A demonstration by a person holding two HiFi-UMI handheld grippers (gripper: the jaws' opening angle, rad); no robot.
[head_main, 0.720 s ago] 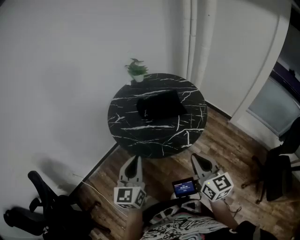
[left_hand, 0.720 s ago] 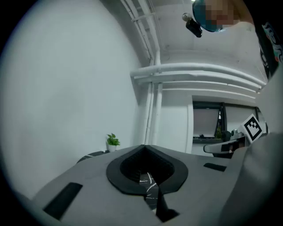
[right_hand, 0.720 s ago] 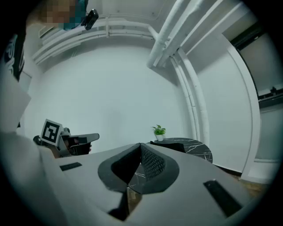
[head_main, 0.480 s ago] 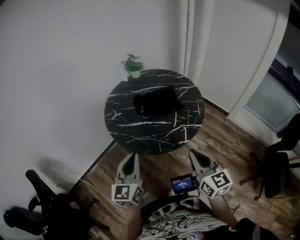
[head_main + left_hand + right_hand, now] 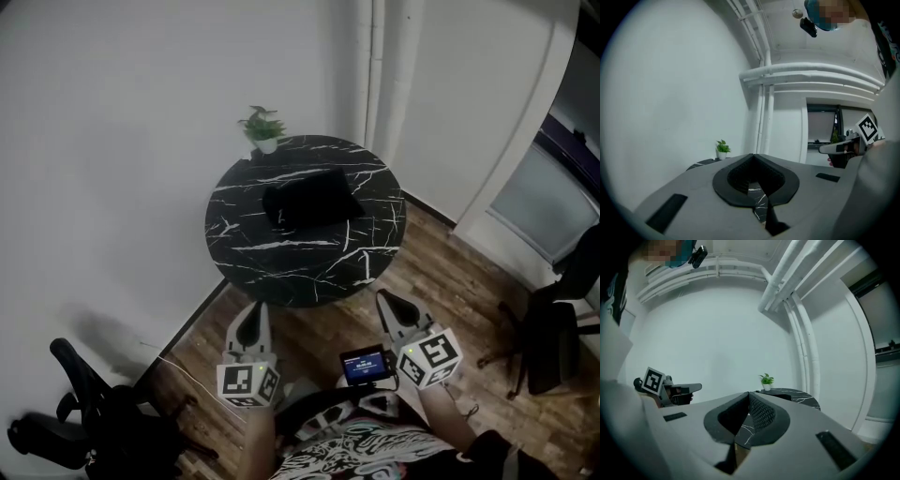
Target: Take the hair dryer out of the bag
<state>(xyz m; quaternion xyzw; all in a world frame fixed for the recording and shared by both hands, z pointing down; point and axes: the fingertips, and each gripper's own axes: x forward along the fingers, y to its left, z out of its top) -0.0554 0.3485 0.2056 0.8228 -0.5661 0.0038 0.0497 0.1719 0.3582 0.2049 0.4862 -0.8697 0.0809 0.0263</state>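
Observation:
A black bag [image 5: 311,199] lies flat on the round black marble table [image 5: 281,274], towards its far side. No hair dryer shows; the bag looks closed. My left gripper [image 5: 253,317] and right gripper [image 5: 388,302] are held side by side above the wood floor, short of the table's near edge, both shut and empty. In the left gripper view the left gripper [image 5: 752,156] points level at the table, jaws together. The right gripper [image 5: 749,393] has its jaws together too, with the table top [image 5: 797,394] beyond them.
A small potted plant [image 5: 263,127] stands on the table's far left rim. White pipes [image 5: 375,66] run up the wall behind. A black office chair [image 5: 89,417] sits at the lower left, another chair [image 5: 553,337] at the right. A small screen [image 5: 366,366] sits by my right gripper.
The head view has drifted, so the table and bag sit slightly further left and up. Both grippers stay shut and side by side, a little closer to the table's edge.

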